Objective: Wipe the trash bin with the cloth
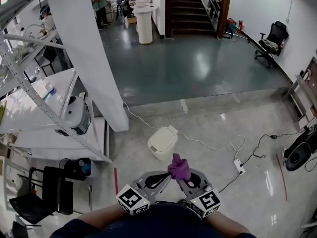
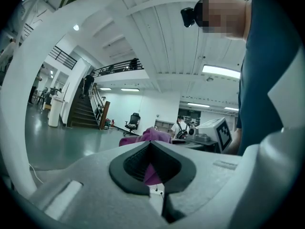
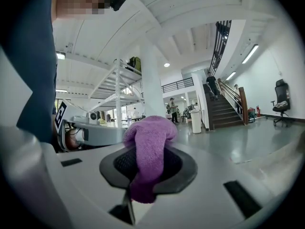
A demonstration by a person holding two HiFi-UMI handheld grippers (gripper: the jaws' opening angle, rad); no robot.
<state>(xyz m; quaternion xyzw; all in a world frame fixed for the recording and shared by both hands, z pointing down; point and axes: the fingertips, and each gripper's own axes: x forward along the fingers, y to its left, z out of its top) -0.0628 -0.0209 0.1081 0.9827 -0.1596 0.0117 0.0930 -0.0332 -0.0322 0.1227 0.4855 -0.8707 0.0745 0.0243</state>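
Observation:
A small cream trash bin with its lid closed stands on the floor just ahead of me, beside a white cable. A purple cloth is bunched up between my two grippers, held close to my body and above the floor. My left gripper is shut, with a fold of the cloth pinched between its dark pads. My right gripper is shut on the cloth, which bulges over its pads. Both grippers are nearer to me than the bin and apart from it.
A slanted white pillar and a metal shelving rack stand to the left. A power strip with cables lies on the floor to the right, near a black fan. A black chair is at lower left. A person stands far back.

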